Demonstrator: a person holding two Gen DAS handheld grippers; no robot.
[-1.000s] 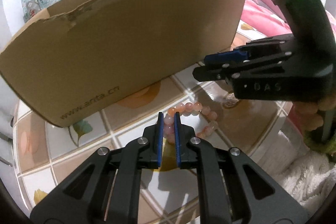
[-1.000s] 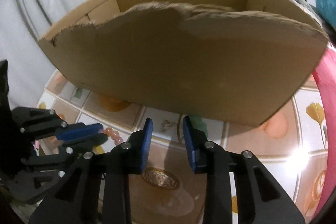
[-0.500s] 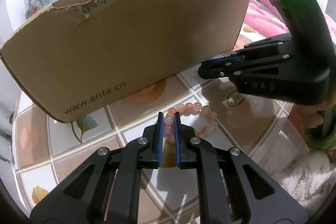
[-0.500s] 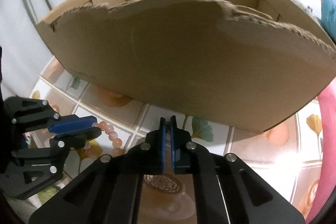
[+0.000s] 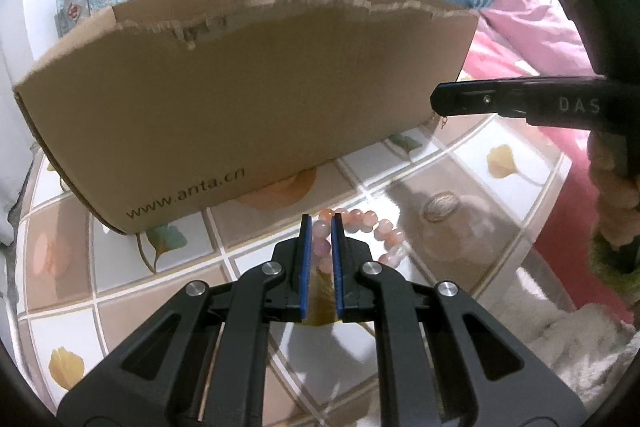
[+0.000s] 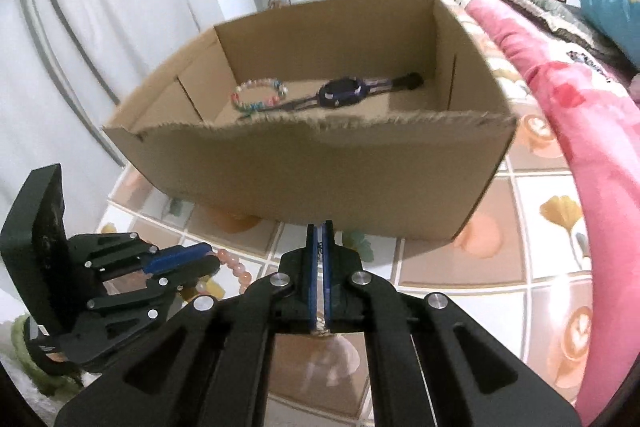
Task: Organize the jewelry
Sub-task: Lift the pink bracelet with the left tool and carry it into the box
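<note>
My left gripper (image 5: 321,223) is shut on a pink bead bracelet (image 5: 362,223), which rests on the tiled table just in front of the cardboard box (image 5: 248,107). My right gripper (image 6: 319,227) is shut on a thin chain; a small piece of it hangs below the fingertips in the left wrist view (image 5: 443,123). It is raised near the box's front wall (image 6: 320,171). Inside the box lie a colourful bead bracelet (image 6: 259,95) and a dark watch (image 6: 344,91). The left gripper also shows in the right wrist view (image 6: 192,259).
A round brownish medallion-like piece (image 5: 440,207) lies on the table (image 5: 120,267) right of the pink bracelet. Pink bedding (image 6: 580,147) borders the table on the right. A white fluffy cloth (image 5: 580,339) lies at the near right.
My right gripper closed on the thin chain and rose from the table to about the box's rim height. My left gripper stayed shut on the pink bracelet.
</note>
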